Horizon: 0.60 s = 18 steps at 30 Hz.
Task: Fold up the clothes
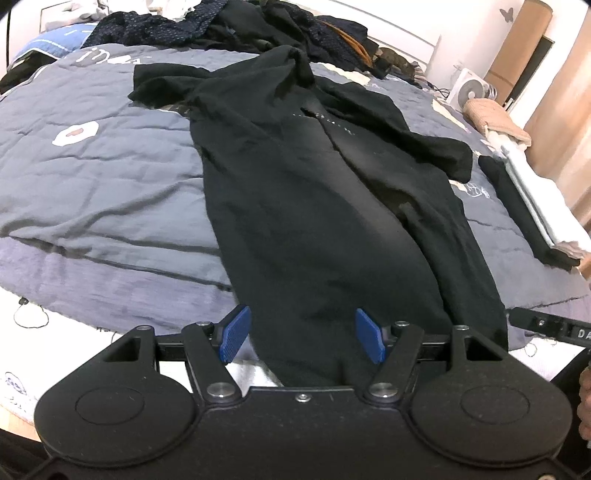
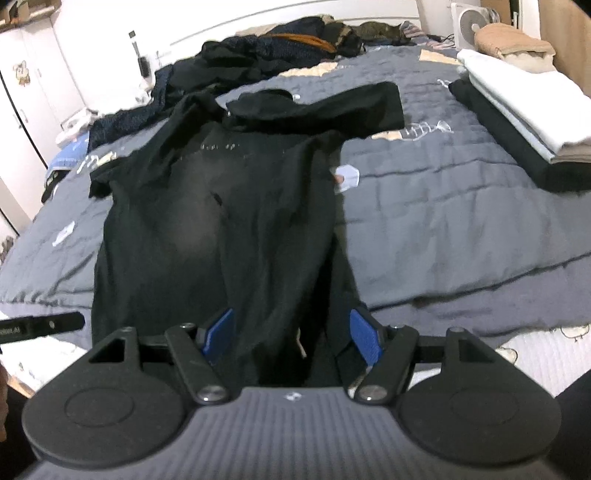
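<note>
- Black fabric: a long black garment (image 1: 295, 184) lies lengthwise down the middle of the grey quilted bed cover (image 1: 92, 184), its hem at the near edge of the bed and its sleeves spread toward the far end.
- One sleeve (image 2: 332, 107) is folded across the upper part of the garment; faint pale lettering crosses the chest.
- Left gripper (image 1: 301, 338) hangs over the hem at the near edge, its blue pads (image 1: 234, 338) standing apart with the cloth between them; the pads do not press on it.
- Right gripper (image 2: 291, 336) sits likewise over the hem, jaws spread, cloth lying between them but not pinched.
- At the far edge of the bed lies a heap of dark clothes (image 1: 221, 26).
- Along the right edge sits a stack of folded clothes (image 2: 517, 118), black beneath white, with a tan folded piece (image 2: 513, 44) beyond it.
</note>
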Each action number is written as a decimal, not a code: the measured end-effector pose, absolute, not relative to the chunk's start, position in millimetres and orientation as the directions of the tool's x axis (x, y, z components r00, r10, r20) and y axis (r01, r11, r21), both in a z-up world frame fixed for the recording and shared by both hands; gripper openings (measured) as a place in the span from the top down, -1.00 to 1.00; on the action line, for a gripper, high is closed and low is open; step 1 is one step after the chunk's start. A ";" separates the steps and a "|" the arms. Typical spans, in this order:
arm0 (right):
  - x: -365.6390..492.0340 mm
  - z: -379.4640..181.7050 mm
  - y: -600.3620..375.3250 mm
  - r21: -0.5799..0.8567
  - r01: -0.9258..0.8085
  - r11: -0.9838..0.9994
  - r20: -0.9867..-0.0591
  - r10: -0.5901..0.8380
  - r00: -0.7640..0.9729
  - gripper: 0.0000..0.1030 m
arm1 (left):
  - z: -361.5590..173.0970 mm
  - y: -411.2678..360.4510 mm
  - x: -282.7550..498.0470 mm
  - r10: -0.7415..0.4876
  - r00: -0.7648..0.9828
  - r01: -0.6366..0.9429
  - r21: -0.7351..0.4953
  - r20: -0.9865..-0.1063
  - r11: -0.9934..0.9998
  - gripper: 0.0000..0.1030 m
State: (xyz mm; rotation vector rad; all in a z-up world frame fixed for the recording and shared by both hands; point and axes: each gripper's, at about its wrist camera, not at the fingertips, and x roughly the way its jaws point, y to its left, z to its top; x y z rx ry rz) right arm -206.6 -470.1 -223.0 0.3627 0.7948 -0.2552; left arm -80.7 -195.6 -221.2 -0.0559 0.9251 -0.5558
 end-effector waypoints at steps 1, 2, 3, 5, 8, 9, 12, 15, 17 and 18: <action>-206.8 -223.6 -469.1 0.213 0.350 0.912 -0.735 -0.086 0.673 -0.34 | -221.6 -196.7 -81.4 -0.476 0.471 0.429 -0.279 -0.743 0.859 -0.21; -207.1 -224.2 -468.5 0.210 0.345 0.915 -0.737 -0.083 0.670 -0.34 | -222.0 -196.8 -82.5 -0.475 0.470 0.428 -0.279 -0.744 0.860 -0.21; -207.5 -224.8 -467.9 0.209 0.340 0.917 -0.740 -0.079 0.668 -0.34 | -222.5 -196.3 -83.2 -0.473 0.470 0.424 -0.279 -0.745 0.862 -0.21; -207.4 -226.0 -466.5 0.207 0.333 0.920 -0.746 -0.072 0.663 -0.34 | -223.7 -195.3 -84.5 -0.468 0.470 0.415 -0.280 -0.748 0.865 -0.21; -206.5 -227.9 -463.9 0.199 0.319 0.927 -0.756 -0.062 0.652 -0.34 | -225.1 -193.6 -87.0 -0.465 0.472 0.408 -0.282 -0.749 0.868 -0.21; -206.6 -228.6 -462.7 0.197 0.313 0.929 -0.758 -0.058 0.649 -0.34 | -225.4 -193.3 -87.9 -0.462 0.473 0.407 -0.279 -0.750 0.870 -0.21; -207.1 -230.6 -460.0 0.195 0.302 0.933 -0.766 -0.048 0.641 -0.34 | -226.5 -192.5 -90.2 -0.453 0.470 0.392 -0.280 -0.757 0.876 -0.21; -208.1 -233.7 -457.1 0.186 0.289 0.939 -0.777 -0.040 0.629 -0.34 | -225.7 -192.6 -95.1 -0.456 0.472 0.392 -0.283 -0.755 0.875 -0.21; -208.8 -236.3 -455.3 0.181 0.282 0.942 -0.782 -0.036 0.622 -0.34 | -225.5 -192.9 -99.3 -0.460 0.473 0.396 -0.285 -0.751 0.873 -0.21; -209.1 -237.8 -454.7 0.180 0.281 0.943 -0.785 -0.034 0.619 -0.34 | -225.9 -192.7 -101.2 -0.461 0.474 0.396 -0.286 -0.750 0.873 -0.21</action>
